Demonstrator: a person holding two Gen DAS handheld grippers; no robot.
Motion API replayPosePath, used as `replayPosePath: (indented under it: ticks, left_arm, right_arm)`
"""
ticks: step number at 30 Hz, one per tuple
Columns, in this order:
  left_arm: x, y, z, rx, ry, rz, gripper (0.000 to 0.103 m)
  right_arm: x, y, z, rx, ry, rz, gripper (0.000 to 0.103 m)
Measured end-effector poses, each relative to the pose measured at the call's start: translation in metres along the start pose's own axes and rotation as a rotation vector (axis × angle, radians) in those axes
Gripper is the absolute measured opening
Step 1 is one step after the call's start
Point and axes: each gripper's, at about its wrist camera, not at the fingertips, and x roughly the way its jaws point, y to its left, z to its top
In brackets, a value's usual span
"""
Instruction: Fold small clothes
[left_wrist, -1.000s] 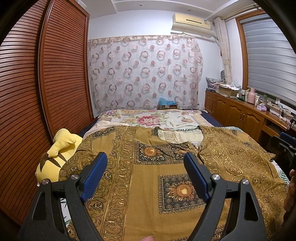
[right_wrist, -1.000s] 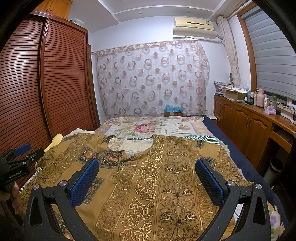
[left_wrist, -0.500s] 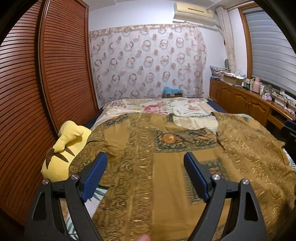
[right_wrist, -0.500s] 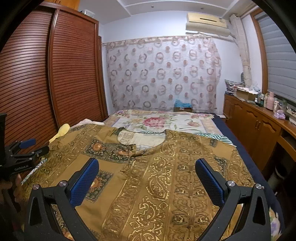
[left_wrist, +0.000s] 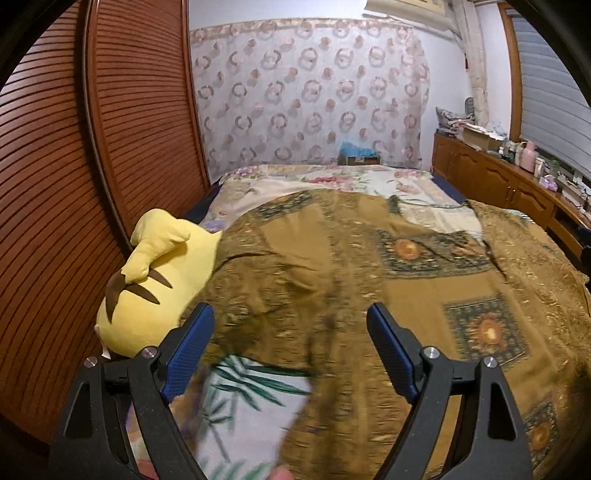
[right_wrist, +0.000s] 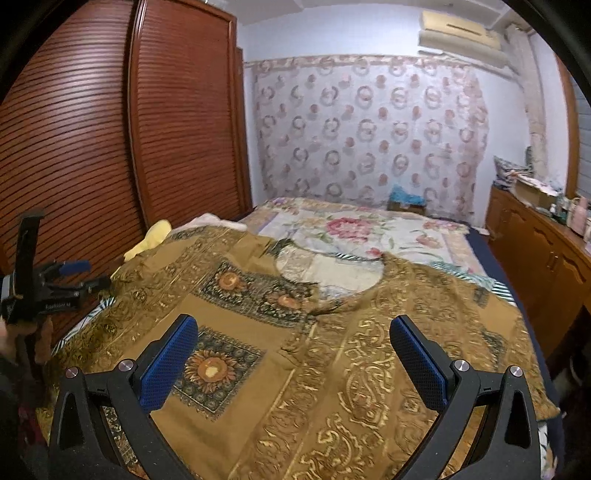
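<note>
Left gripper (left_wrist: 290, 345) spread wide, nothing between pads, poised over left sleeve edge of garment (left_wrist: 369, 280). Right gripper (right_wrist: 293, 354) also spread, empty, above garment front (right_wrist: 332, 350). Garment: gold-brown patterned top, lies flat, neckline toward far end, on bed (right_wrist: 369, 232) with floral cover. Yellow plush (left_wrist: 159, 277) just beside left sleeve, touching it. Louvred wardrobe (left_wrist: 55, 184) at left; cabinets (right_wrist: 535, 243) at right.

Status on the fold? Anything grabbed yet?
Done: the gold patterned shirt lies spread flat on the bed, neckline away from the cameras. In hand: nothing; the left gripper and right gripper hover open above it, the left near the sleeve beside the yellow plush. Left: every fold.
</note>
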Motion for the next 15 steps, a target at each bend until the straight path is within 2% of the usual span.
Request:
replayPosePath:
  ticks: [5,12,15]
  left_arm:
    - [0.016,0.029,0.000,-0.017,0.046,-0.005,0.085]
    - [0.049,0.061,-0.010,-0.100,0.170,-0.083,0.069]
    - [0.058,0.068,-0.017,-0.116,0.200,-0.075,0.069]
  right_arm:
    - [0.022,-0.012,0.011,-0.024,0.058,0.045,0.103]
    - [0.058,-0.020,0.027,-0.063,0.118,0.122,0.102]
    - [0.074,-0.025,0.035,-0.060,0.142,0.159,0.101]
